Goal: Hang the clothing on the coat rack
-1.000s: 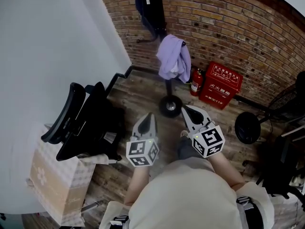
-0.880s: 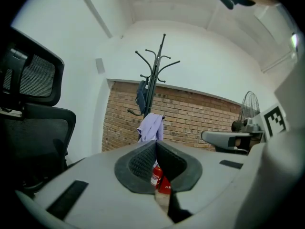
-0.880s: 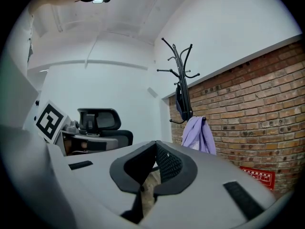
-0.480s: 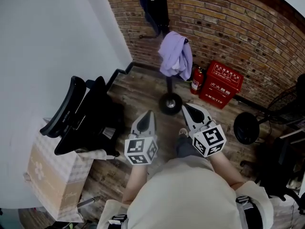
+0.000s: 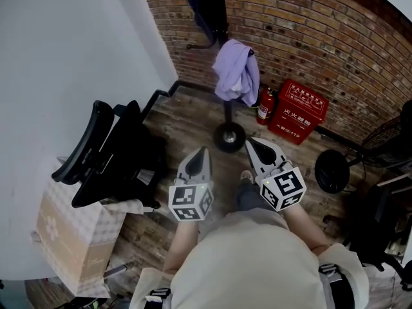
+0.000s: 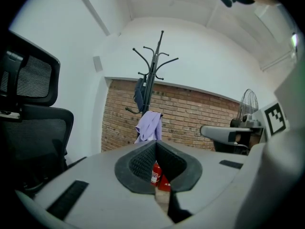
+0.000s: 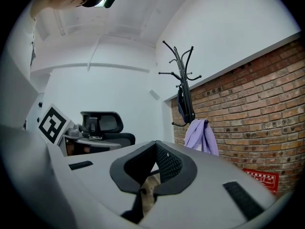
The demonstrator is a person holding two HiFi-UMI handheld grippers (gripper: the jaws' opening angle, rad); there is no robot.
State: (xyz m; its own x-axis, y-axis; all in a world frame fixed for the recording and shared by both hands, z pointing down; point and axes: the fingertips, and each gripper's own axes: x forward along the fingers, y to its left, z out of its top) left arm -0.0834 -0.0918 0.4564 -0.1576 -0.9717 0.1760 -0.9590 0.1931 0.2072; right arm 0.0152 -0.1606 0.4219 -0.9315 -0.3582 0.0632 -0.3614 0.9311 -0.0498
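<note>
A lilac garment (image 5: 236,71) hangs on a low hook of the black coat rack (image 5: 226,118), which stands by the brick wall; a dark garment (image 5: 205,5) hangs higher on it. The same lilac garment (image 6: 148,126) (image 7: 201,136) and the coat rack (image 6: 153,73) (image 7: 183,87) show ahead in both gripper views. My left gripper (image 5: 201,153) and right gripper (image 5: 252,146) are held side by side in front of the person, short of the rack's round base. Both are shut with nothing between the jaws.
A black office chair (image 5: 106,156) stands at the left against a white wall. A red fire-equipment box (image 5: 297,111) and a small extinguisher (image 5: 262,109) sit by the brick wall, right of the rack. A floor fan (image 5: 333,171) is at the right. A patterned bag (image 5: 67,240) lies at lower left.
The head view has shifted slightly, so the scene sits a little differently in frame. Both grippers have stayed where they were, shut and holding nothing.
</note>
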